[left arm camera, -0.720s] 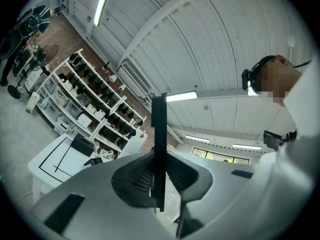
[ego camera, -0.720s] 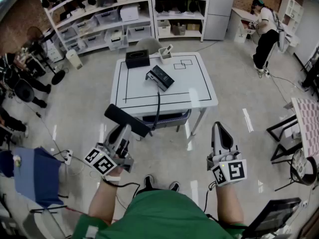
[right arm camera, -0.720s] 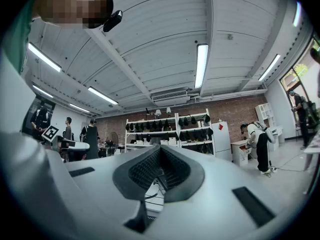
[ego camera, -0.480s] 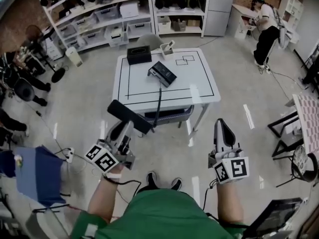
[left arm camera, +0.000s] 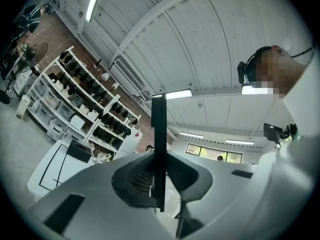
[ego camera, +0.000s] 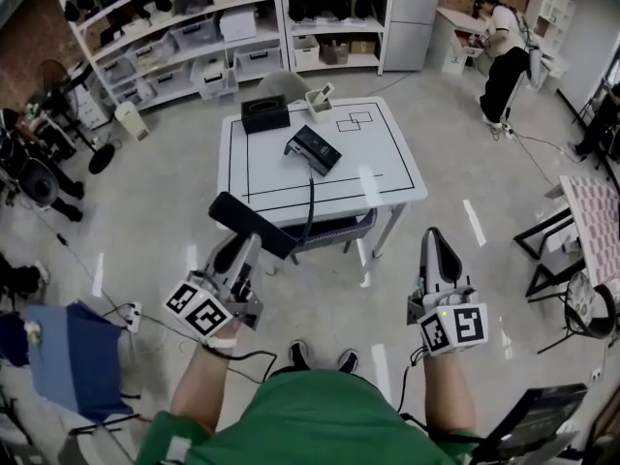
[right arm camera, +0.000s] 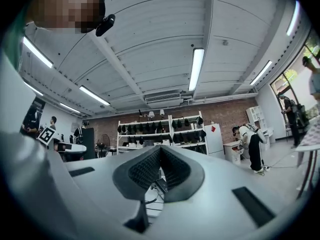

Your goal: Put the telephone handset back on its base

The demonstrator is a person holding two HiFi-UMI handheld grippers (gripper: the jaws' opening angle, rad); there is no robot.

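White table: stands mid-floor, its top marked with black outline tape. Telephone base: black, lies near the table's centre, turned at a slant to its edges. Cord: black, runs from the base over the table's near edge and down. Telephone handset: a long black bar, off the table, in the air just before the table's near left corner and well apart from the base. Left gripper: before the table's near left corner, jaws narrowed onto the handset, which the left gripper view shows edge-on as a thin dark slab clamped upright between the ribbed pads. Right gripper: before the table's near right corner, raised in the air, jaws drawn together with nothing between them. Black box: at the table's far left corner. White holder: on the table's far edge, just beside the box. Chair: tucked under the table's near edge. Shelving: beyond the table's far side.
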